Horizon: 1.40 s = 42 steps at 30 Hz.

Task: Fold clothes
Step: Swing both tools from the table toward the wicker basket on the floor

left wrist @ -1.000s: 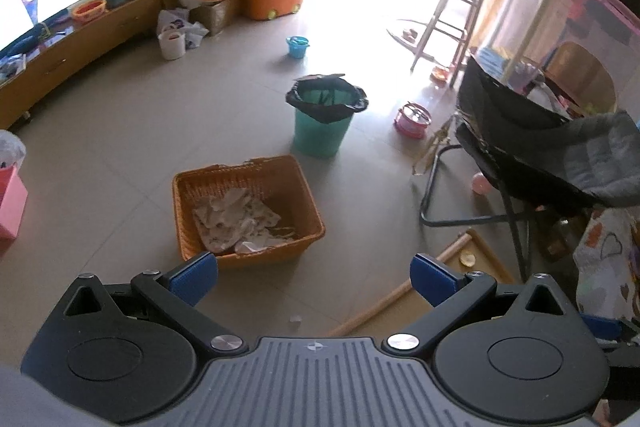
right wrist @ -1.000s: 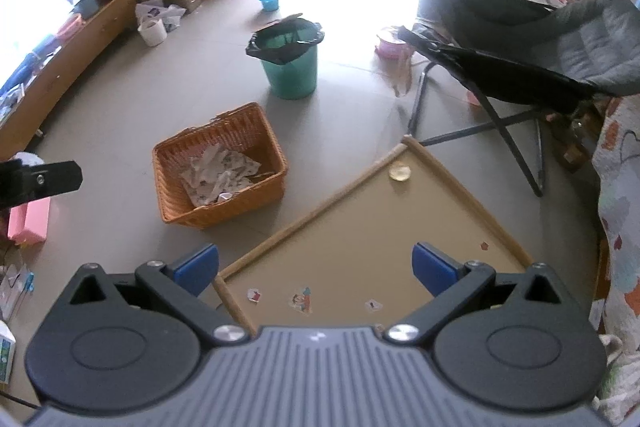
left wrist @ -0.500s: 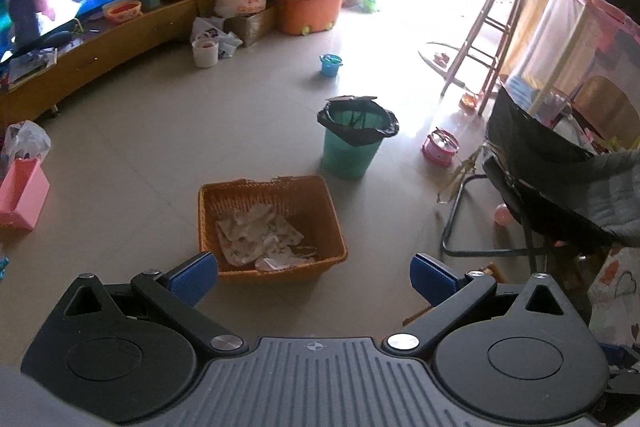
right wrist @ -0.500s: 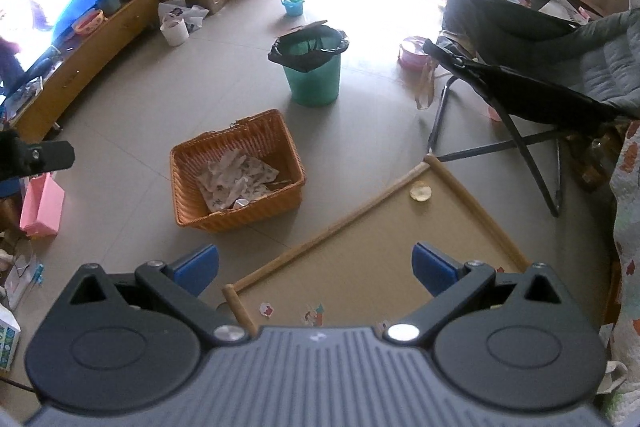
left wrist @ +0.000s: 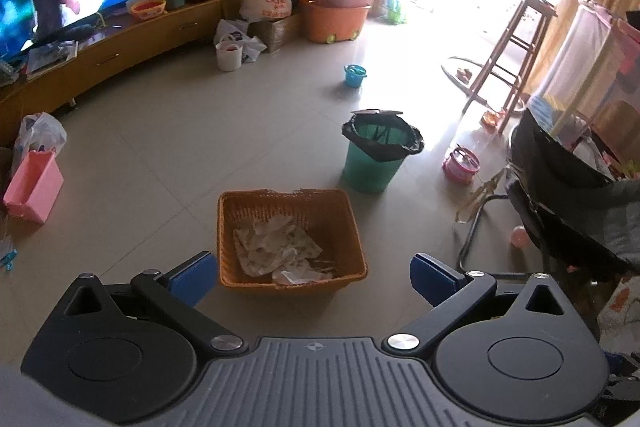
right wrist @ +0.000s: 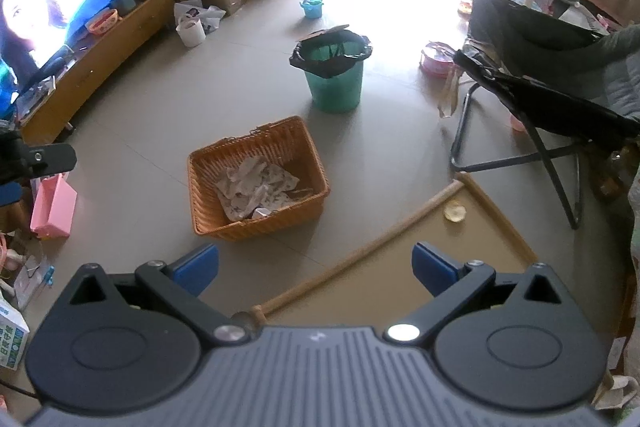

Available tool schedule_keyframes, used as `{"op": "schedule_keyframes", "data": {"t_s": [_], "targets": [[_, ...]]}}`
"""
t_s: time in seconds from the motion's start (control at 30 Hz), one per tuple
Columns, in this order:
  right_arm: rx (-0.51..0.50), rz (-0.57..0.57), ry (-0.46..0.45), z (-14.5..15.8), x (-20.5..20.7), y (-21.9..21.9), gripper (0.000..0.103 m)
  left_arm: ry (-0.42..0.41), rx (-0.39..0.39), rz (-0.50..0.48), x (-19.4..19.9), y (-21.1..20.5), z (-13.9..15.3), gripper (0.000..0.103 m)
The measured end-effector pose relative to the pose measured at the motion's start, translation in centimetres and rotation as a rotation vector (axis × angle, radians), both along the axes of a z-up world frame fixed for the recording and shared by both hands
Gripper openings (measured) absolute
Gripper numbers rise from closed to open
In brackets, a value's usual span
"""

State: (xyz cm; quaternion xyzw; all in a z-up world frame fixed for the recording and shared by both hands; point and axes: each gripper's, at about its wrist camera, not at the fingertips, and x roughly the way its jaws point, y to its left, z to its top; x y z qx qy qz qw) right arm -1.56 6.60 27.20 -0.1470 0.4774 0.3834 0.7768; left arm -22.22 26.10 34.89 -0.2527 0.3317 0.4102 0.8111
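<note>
Both the left claw [left wrist: 312,277] and the right claw [right wrist: 314,267] are wide and hold nothing, while the crumpled cloth [left wrist: 276,247] lies in the basket [left wrist: 344,211] on the floor, probably light, soft and limp, best pinched at an edge.

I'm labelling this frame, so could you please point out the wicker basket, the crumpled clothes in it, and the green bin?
wicker basket [left wrist: 344,223]: left wrist view, right wall.
crumpled clothes [left wrist: 276,247]: left wrist view, middle of heap.
green bin [right wrist: 336,87]: right wrist view, outer side.
</note>
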Motion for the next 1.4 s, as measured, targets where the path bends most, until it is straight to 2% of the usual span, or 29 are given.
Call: {"op": "schedule_keyframes", "data": {"t_s": [0.47,1.2,1.4], "targets": [[-0.013,0.046,-0.007,-1.2,0.5,4.6,0.103,-0.034,-0.029,0.067,0.8,4.6,-2.6,0.103],[-0.028,0.114,0.003,-5.6,1.9,12.9,0.103,-0.003,-0.058,0.100,2.2,13.7,-10.4,0.103],[-0.040,0.124,-0.004,-7.1,1.9,14.7,0.103,-0.015,-0.081,0.128,2.3,15.5,-13.6,0.103]]}}
